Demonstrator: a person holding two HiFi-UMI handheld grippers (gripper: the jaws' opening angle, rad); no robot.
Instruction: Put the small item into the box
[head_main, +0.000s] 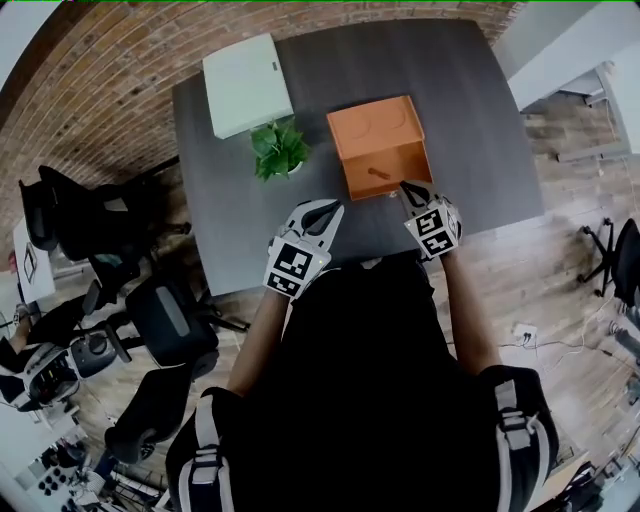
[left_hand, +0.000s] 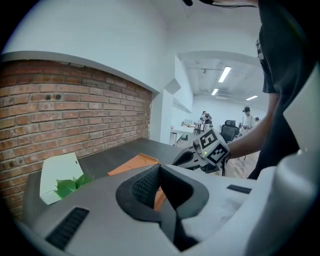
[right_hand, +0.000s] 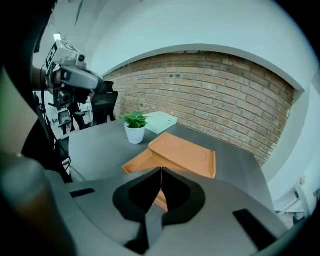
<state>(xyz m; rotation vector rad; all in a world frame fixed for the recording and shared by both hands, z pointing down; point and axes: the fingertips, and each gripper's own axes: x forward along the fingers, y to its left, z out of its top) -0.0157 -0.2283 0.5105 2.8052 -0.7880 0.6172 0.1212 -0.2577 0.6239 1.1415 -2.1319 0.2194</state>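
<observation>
An orange box (head_main: 375, 125) stands open on the dark table (head_main: 225, 210), its lid tipped back. A small dark item (head_main: 378, 172) lies in the box's tray near the front wall. My right gripper (head_main: 405, 186) is shut with nothing between its fingers, its tips just at the tray's front right edge. In the right gripper view the shut tips (right_hand: 161, 172) hang over the orange box (right_hand: 186, 156). My left gripper (head_main: 330, 207) is shut and empty, hovering left of the box near the table's front edge. Its closed tips (left_hand: 160, 170) point toward the box (left_hand: 131, 165).
A small potted plant (head_main: 279, 148) stands left of the box, and a white box (head_main: 247, 83) lies behind it at the table's far left. Black office chairs (head_main: 150, 320) crowd the floor on the left. A brick wall (right_hand: 215, 95) runs behind the table.
</observation>
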